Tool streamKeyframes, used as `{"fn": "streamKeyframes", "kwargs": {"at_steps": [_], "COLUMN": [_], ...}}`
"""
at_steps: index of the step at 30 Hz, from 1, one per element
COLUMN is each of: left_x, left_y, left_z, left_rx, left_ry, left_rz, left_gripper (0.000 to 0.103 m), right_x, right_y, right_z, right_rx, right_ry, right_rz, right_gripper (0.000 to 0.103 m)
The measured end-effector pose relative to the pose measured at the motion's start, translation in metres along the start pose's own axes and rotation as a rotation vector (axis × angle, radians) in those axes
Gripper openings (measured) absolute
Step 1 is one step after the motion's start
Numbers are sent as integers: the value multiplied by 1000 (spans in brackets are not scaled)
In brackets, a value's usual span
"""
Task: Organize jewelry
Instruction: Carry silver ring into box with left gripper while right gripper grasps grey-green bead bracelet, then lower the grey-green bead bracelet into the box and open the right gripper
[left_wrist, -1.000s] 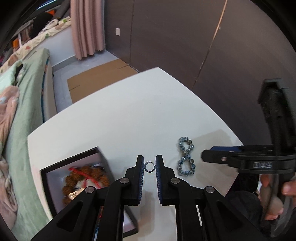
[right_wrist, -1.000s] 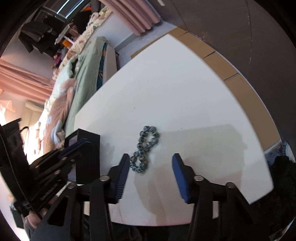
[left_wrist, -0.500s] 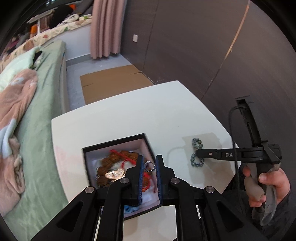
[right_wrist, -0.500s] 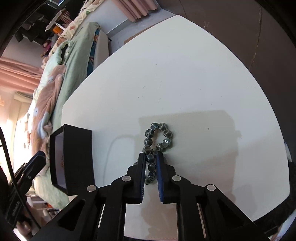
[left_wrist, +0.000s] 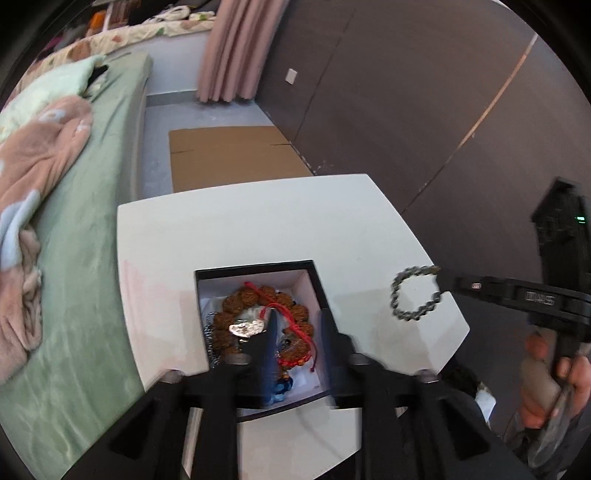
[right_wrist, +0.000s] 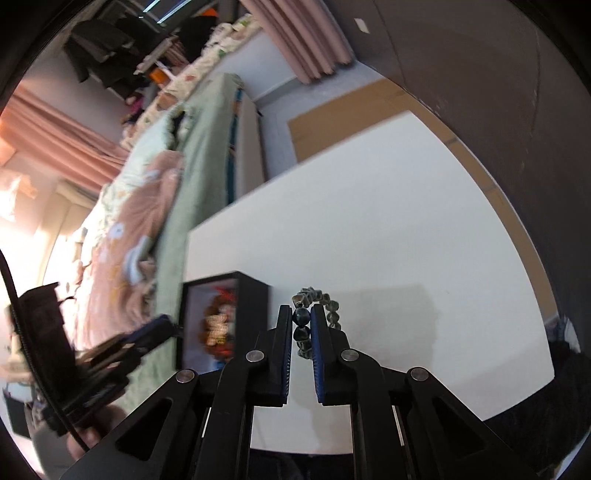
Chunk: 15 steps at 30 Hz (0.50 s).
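Right wrist view: the bracelet (right_wrist: 314, 317), a loop of grey-blue beads, hangs clamped between the right gripper (right_wrist: 300, 325) fingers, lifted over the table (right_wrist: 388, 229) near its right edge. The left gripper (left_wrist: 297, 328), fingers apart and blurred, points down over the black box (left_wrist: 317, 291) of brown beads at the near edge.

Left black two-finger gripper with blue pads (left_wrist: 297, 332): fingers spread apart, nothing between them, tips blurred, pointing down and forward. Right black two-finger gripper with blue pads (right_wrist: 302, 325): fingers nearly together, pinching grey-green beaded bracelet (right_wrist: 317, 306) at tips, bracelet lifted, loop hanging beyond fingertips. In left wrist view, right gripper reaches in from right edge, bare hand (left_wrist: 554, 384) wrapped around its handle.
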<state>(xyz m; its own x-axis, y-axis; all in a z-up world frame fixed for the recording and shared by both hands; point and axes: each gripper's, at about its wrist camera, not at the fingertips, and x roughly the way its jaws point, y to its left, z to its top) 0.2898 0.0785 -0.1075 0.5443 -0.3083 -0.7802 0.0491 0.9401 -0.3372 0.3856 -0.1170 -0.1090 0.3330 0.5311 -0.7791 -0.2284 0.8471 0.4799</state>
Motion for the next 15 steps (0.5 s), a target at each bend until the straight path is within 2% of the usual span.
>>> {"fn": "streamKeyframes", "kwargs": {"at_steps": [1, 2, 4, 15], "left_x": [-3, -7, -18, -52], "left_y": [2, 5, 10, 39], "left_z": [-1, -2, -4, -13], "left_rx": [-7, -16, -33, -76], "left_ry": [-10, -24, -60, -116], "left_rz": [-2, -6, -12, 72], "left_gripper": [78, 95, 95, 95], "right_x": [-4, -6, -9, 2], "right_y": [8, 15, 29, 87], "right_z": [1, 1, 0, -5], "right_rx": [-15, -28, -53, -152], "right_ry": [-6, -11, -18, 6], "right_rz": [11, 18, 34, 101], "right_gripper": [11, 11, 11, 12]}}
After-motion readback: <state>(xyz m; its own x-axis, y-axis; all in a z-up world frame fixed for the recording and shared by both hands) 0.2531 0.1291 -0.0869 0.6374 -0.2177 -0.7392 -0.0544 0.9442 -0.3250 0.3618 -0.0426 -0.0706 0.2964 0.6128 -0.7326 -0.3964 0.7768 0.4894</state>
